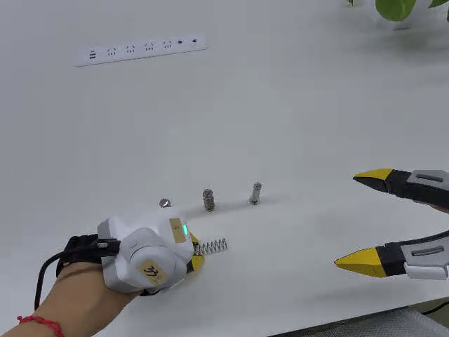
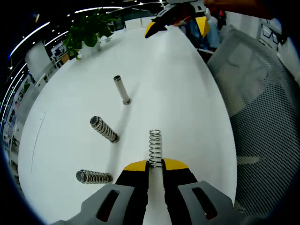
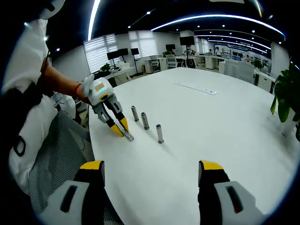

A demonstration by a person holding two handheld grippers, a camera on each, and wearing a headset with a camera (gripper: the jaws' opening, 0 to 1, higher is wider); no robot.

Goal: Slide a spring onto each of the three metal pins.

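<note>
Left gripper [image 2: 155,164]: clamped on a spring [image 2: 154,146]
Right gripper [image 3: 152,165]: jaws wide apart
Bare pin [image 2: 122,89]: upright, apart from the spring

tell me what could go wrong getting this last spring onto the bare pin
The left claw pinches the spring only by its near end, so the spring may bend or pop free when pushed onto the bare pin. The neighbouring pin, already wearing a spring, stands close, so the approach could knock it. The right claw is open and apart, so nothing steadies the pin.
</note>
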